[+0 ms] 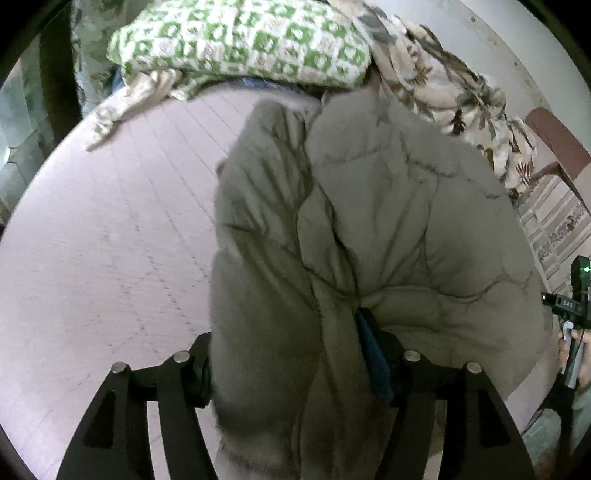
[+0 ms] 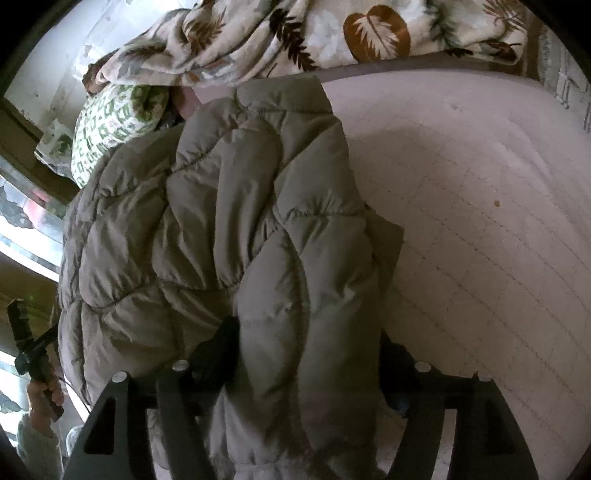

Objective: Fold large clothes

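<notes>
On the pale quilted bed (image 1: pixel 110 240), my left gripper (image 1: pixel 295 373) pinches one thick end of the grey puffer coat (image 1: pixel 369 221); my right gripper (image 2: pixel 306 373) grips the other end, both jaws clamped on padding. I appear mid-fold, the coat bunched between the two tools. Next, I judge, I must carry both ends over evenly. A green patterned pillow (image 1: pixel 240 40) and leaf-print blanket (image 2: pixel 295 33) crowd the far edge.

Probably bedroom: mattress (image 1: pixel 110 240), pillow (image 1: pixel 240 40)

Bare mattress (image 1: pixel 110 240) beside jacket (image 1: pixel 369 221)
</notes>
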`<move>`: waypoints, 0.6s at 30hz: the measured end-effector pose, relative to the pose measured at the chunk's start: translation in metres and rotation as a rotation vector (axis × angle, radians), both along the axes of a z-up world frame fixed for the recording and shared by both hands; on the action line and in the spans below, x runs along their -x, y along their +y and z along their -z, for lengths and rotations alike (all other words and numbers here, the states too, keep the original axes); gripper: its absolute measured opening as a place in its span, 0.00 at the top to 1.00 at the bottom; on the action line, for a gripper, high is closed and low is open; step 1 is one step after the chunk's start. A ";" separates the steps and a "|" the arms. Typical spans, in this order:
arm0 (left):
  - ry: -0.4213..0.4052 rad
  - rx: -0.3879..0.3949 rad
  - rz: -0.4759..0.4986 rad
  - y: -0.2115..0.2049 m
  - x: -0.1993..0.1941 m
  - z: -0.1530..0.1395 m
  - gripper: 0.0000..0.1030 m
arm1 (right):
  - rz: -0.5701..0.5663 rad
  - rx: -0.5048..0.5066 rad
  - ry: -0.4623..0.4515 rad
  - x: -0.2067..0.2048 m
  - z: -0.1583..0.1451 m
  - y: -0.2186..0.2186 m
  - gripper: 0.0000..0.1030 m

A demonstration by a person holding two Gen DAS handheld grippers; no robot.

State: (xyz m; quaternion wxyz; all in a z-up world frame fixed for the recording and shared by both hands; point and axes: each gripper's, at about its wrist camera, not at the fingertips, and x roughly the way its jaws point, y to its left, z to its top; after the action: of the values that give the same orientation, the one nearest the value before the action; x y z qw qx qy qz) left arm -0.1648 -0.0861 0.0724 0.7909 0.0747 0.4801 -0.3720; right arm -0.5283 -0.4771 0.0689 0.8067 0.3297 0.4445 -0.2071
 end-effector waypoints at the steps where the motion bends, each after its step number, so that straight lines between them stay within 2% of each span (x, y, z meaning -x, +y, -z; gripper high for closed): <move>1: -0.020 0.005 -0.008 0.005 0.002 -0.009 0.36 | 0.003 0.012 -0.003 0.003 -0.004 0.001 0.30; 3: -0.088 0.017 -0.027 0.017 0.008 -0.031 0.34 | 0.002 0.056 -0.011 0.007 -0.021 0.006 0.30; 5: -0.133 0.028 -0.035 0.023 0.014 -0.049 0.28 | -0.003 0.092 -0.024 0.012 -0.037 0.011 0.30; 9: -0.203 0.011 0.003 0.014 0.036 -0.064 0.28 | -0.010 0.174 -0.044 0.018 -0.069 0.033 0.29; 13: -0.233 -0.027 0.043 -0.008 0.064 -0.049 0.27 | -0.062 0.203 -0.063 0.009 -0.076 0.071 0.27; 17: -0.230 -0.127 0.035 -0.034 0.072 -0.013 0.27 | -0.088 0.242 0.029 -0.008 -0.053 0.099 0.26; 18: -0.257 -0.156 0.022 -0.039 0.075 -0.003 0.24 | -0.084 0.266 0.067 -0.011 -0.042 0.102 0.26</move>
State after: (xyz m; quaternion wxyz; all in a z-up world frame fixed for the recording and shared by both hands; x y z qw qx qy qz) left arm -0.2397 -0.1256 0.0751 0.8335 0.1881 0.4017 -0.3294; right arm -0.5171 -0.3754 0.1114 0.8361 0.1938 0.4532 -0.2409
